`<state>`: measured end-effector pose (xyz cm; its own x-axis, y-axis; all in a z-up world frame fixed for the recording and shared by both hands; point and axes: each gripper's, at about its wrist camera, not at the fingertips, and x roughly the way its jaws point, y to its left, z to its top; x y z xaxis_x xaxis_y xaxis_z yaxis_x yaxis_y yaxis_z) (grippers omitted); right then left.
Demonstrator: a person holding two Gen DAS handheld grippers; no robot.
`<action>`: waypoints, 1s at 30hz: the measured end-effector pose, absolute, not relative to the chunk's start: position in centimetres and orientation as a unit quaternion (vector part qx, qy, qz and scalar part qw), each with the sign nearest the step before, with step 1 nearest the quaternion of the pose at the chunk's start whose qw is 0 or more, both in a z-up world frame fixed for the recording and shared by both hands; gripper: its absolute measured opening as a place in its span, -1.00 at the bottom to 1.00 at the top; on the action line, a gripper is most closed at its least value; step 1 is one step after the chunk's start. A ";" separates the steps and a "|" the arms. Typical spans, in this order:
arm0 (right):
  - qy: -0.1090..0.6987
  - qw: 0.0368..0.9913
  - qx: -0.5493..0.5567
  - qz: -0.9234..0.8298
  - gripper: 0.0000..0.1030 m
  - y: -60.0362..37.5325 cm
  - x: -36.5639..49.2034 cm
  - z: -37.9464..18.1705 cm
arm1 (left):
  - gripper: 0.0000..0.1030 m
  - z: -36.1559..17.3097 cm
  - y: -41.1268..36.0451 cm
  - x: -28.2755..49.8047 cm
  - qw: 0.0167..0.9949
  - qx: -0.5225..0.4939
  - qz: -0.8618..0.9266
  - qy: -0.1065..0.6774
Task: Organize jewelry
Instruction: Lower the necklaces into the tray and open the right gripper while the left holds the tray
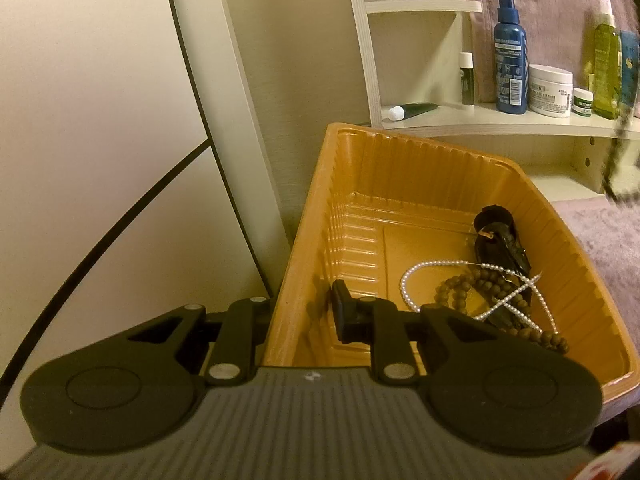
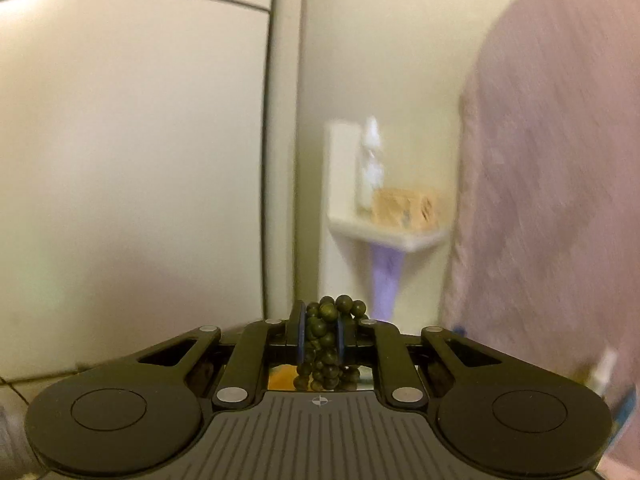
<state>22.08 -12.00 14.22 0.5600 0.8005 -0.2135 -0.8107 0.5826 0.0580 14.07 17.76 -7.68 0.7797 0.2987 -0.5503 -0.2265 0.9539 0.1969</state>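
Observation:
An orange plastic tray rests on a pink towel in the left wrist view. My left gripper is shut on the tray's left wall, one finger inside and the other hidden outside. Inside the tray lie a white pearl strand, a brown bead strand and a black hair clip. In the right wrist view my right gripper is shut on a bunched strand of dark green beads, held high in front of a pale wall. A blurred dark strand dangles at the left view's right edge.
A pale wooden shelf behind the tray carries a blue spray bottle, a white cream jar, a green bottle and a lying tube. A pink towel hangs at right. White panels fill the left.

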 end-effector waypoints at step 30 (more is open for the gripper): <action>0.278 0.814 -0.020 0.510 -0.72 -0.6 23.5 3.0 | -0.62 -7.6 17.7 13.9 0.942 0.059 0.141 0.300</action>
<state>23.45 -0.62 3.02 0.3258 0.8193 -0.4719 -0.8410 0.4792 0.2513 13.90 17.69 -7.58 0.7802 0.3004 -0.5486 -0.2291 0.9534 0.1963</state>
